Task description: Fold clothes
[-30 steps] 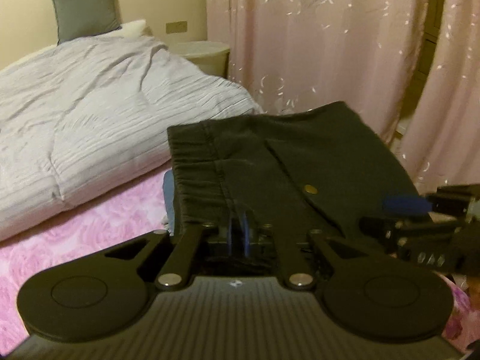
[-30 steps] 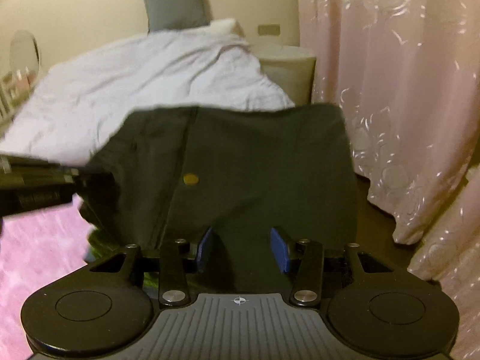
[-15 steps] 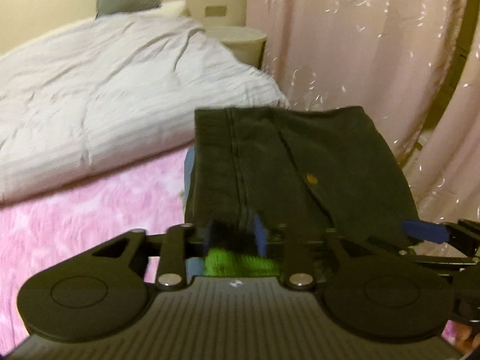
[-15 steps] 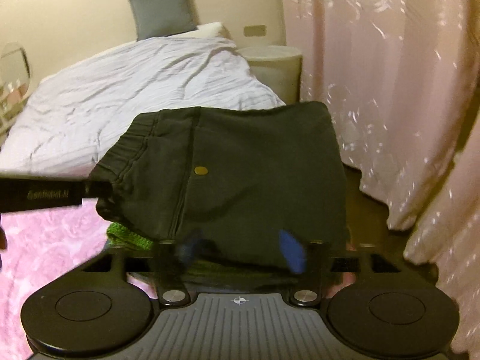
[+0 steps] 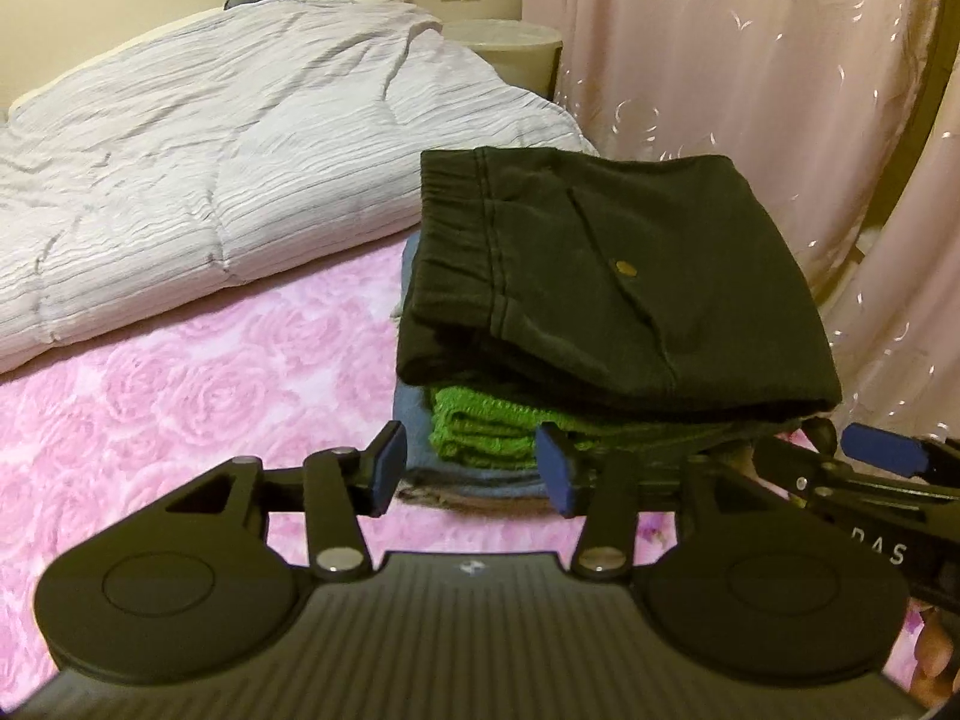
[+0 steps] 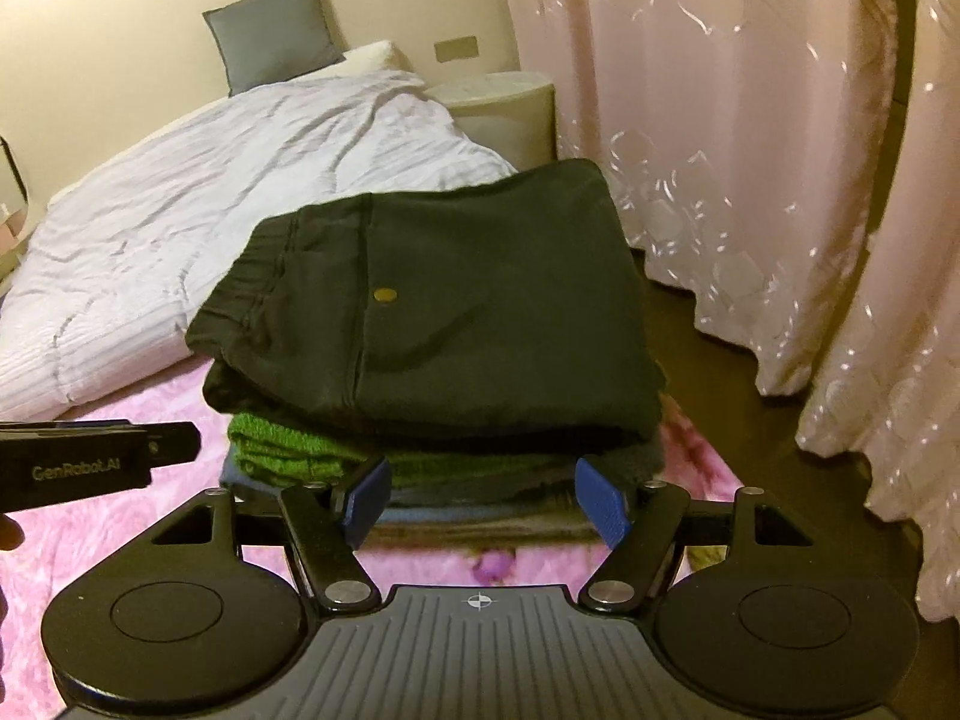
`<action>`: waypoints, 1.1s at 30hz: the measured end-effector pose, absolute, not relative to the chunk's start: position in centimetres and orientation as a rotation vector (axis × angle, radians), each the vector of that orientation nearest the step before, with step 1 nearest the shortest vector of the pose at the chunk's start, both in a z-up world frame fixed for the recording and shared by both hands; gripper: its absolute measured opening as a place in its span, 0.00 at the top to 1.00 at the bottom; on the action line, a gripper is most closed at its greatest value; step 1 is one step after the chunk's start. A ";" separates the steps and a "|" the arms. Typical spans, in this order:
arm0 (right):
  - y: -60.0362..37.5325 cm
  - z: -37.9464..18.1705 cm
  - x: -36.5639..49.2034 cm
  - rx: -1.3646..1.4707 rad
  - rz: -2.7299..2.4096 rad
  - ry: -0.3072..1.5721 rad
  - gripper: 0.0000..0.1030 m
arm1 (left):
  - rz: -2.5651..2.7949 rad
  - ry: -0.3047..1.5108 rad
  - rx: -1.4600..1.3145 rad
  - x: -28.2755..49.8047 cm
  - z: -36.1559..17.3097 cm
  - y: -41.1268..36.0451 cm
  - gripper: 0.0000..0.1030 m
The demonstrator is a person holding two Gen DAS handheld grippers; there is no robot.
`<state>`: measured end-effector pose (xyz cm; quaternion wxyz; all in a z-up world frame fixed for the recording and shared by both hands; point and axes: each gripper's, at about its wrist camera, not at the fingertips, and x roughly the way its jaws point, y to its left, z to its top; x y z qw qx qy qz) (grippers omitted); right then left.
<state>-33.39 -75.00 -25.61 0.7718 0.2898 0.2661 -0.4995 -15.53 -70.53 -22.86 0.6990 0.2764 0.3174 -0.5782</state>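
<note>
Folded black shorts (image 5: 606, 276) (image 6: 444, 306) with a small brass button lie on top of a stack on the pink bed cover. Under them sit a green knit garment (image 5: 480, 426) (image 6: 288, 450) and blue folded clothes (image 5: 414, 420). My left gripper (image 5: 474, 474) stands open just in front of the stack, nothing between its blue pads. My right gripper (image 6: 486, 501) is open too, its pads level with the stack's lower layers and apart from them. The right gripper's arm crosses the left wrist view at lower right; the left gripper's body (image 6: 90, 465) shows at the right view's left edge.
A white quilted duvet (image 5: 210, 138) covers the far bed, with a grey pillow (image 6: 270, 30) against the wall. Pink rose-patterned cover (image 5: 180, 384) spreads left of the stack. Pink curtains (image 6: 750, 120) hang on the right over dark floor (image 6: 708, 348). A round nightstand (image 6: 498, 108) stands behind.
My left gripper opened and let go of the black shorts, which now rest on the stack. Both grippers drew back from the pile, and the green garment came into sight.
</note>
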 end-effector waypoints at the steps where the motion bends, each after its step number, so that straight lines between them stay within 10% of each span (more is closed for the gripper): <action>1: -74.7 -25.6 -33.5 0.630 -1.087 0.580 0.30 | -1.283 0.710 0.619 -15.5 -22.9 -70.3 0.57; 15: -72.4 -26.5 -33.9 0.638 -1.165 0.623 0.03 | -1.240 0.729 0.687 -16.3 -24.6 -68.9 0.44; 33: -72.4 -28.7 -33.2 0.678 -1.221 0.723 0.02 | -1.192 0.729 0.722 -16.0 -27.2 -68.2 0.33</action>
